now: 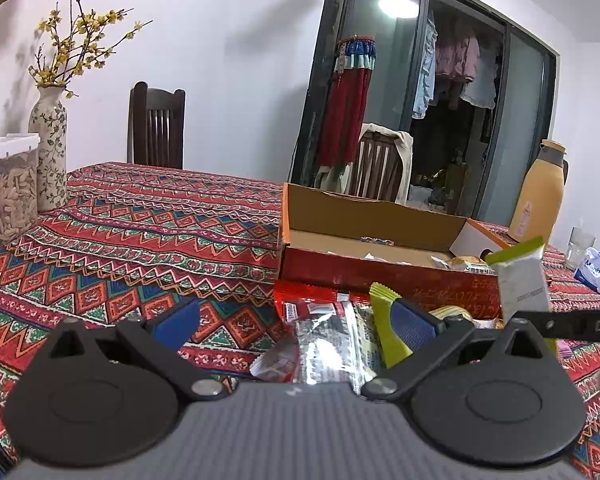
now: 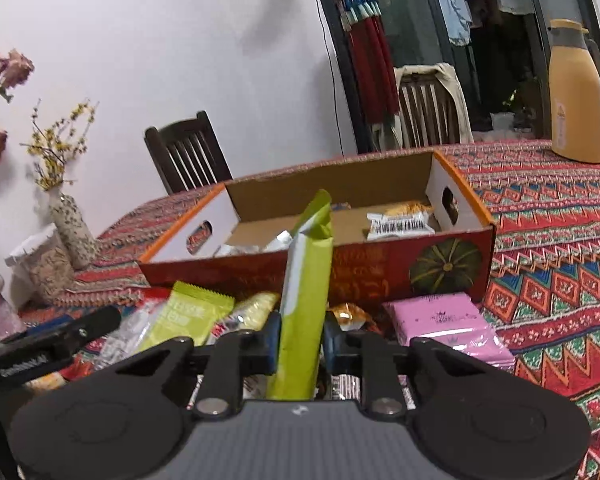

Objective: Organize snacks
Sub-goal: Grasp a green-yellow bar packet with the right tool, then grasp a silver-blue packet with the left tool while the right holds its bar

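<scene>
An open cardboard box (image 2: 380, 268) with red sides stands on the patterned tablecloth, with a few wrapped snacks (image 2: 400, 222) inside. My right gripper (image 2: 300, 338) is shut on a green and white snack packet (image 2: 304, 300), held upright just in front of the box; the packet also shows in the left wrist view (image 1: 522, 284). My left gripper (image 1: 296, 320) is open and empty above a pile of loose snacks (image 1: 328, 340) in front of the box (image 1: 380, 276). The pile holds a lime-green packet (image 2: 188, 312) and a pink packet (image 2: 444, 324).
A flowered vase (image 1: 50, 148) and a plastic jar of seeds (image 1: 6, 192) stand at the table's left. A yellow thermos (image 2: 574, 100) stands at the far right. A tissue pack (image 1: 598, 272) lies at the right edge. Wooden chairs (image 1: 156, 124) stand behind the table.
</scene>
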`<act>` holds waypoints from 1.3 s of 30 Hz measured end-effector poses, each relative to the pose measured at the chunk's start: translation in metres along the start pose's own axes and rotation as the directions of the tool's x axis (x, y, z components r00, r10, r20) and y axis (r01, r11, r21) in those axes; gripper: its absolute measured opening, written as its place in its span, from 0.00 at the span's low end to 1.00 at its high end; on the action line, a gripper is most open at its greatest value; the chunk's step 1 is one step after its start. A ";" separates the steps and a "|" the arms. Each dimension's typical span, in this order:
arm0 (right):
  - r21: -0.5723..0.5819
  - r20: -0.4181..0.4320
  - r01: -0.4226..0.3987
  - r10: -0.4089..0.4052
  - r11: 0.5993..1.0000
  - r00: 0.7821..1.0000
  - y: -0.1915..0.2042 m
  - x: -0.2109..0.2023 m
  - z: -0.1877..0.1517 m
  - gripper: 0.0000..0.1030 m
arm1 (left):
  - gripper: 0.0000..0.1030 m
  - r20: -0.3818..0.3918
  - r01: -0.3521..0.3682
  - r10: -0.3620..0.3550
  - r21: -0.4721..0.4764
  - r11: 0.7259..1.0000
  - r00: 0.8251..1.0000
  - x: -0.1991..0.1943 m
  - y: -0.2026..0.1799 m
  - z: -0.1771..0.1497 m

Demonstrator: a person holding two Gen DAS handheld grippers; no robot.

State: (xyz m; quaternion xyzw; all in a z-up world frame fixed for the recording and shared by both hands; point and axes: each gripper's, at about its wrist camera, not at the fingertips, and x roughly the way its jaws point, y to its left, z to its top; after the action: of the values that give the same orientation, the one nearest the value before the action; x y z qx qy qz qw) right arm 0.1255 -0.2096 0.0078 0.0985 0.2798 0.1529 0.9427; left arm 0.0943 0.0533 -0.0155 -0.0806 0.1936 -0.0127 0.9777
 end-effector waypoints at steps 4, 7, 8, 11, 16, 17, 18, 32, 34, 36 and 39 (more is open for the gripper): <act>-0.005 0.042 0.009 -0.008 1.000 0.999 -0.006 -0.015 0.007 0.18 | 1.00 -0.003 -0.006 0.006 -0.003 1.000 1.000 0.000 0.000 0.000; -0.020 0.071 0.029 -0.027 0.999 0.997 -0.011 -0.027 0.012 0.18 | 1.00 -0.009 -0.013 0.013 -0.003 1.000 1.000 0.001 0.000 0.000; -0.025 0.077 0.039 -0.037 0.999 0.996 -0.013 -0.031 0.013 0.18 | 1.00 -0.012 -0.016 0.016 -0.002 1.000 1.000 0.002 0.000 0.000; -0.042 0.077 0.068 -0.065 0.997 0.995 -0.019 -0.039 0.013 0.18 | 1.00 -0.030 -0.022 0.022 0.002 1.000 0.999 0.004 -0.001 0.000; -0.062 0.056 0.098 -0.094 0.993 0.994 -0.026 -0.044 0.007 0.18 | 1.00 -0.100 -0.044 0.046 0.023 0.999 0.994 0.012 -0.003 0.003; -0.063 0.055 0.100 -0.096 0.993 0.994 -0.027 -0.045 0.006 0.18 | 1.00 -0.116 -0.043 0.046 0.028 0.999 0.992 0.014 -0.003 0.003; -0.065 0.054 0.101 -0.098 0.993 0.994 -0.027 -0.045 0.006 0.18 | 1.00 -0.133 -0.045 0.049 0.037 0.998 0.990 0.016 -0.005 0.004; -0.062 -0.035 0.085 -0.087 0.994 0.996 -0.028 -0.013 -0.013 0.19 | 0.81 -0.189 -0.045 0.091 0.232 0.972 0.978 0.027 -0.044 -0.001; -0.062 -0.030 0.085 -0.087 0.994 0.996 -0.028 -0.012 -0.014 0.19 | 0.81 -0.199 -0.046 0.094 0.235 0.971 0.976 0.029 -0.045 -0.003; -0.062 -0.027 0.087 -0.088 0.994 0.996 -0.027 -0.011 -0.017 0.19 | 0.81 -0.201 -0.044 0.094 0.239 0.970 0.975 0.030 -0.046 -0.003; -0.057 -0.024 0.081 -0.083 0.995 0.996 -0.028 -0.009 -0.020 0.20 | 0.82 -0.203 -0.049 0.103 0.255 0.966 0.974 0.034 -0.048 -0.003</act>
State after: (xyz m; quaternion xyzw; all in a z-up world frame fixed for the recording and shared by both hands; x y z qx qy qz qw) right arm 0.1141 -0.2369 -0.0117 0.0586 0.2916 0.1230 0.9468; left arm 0.1246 0.0032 -0.0227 0.0516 0.2977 -0.0077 0.9532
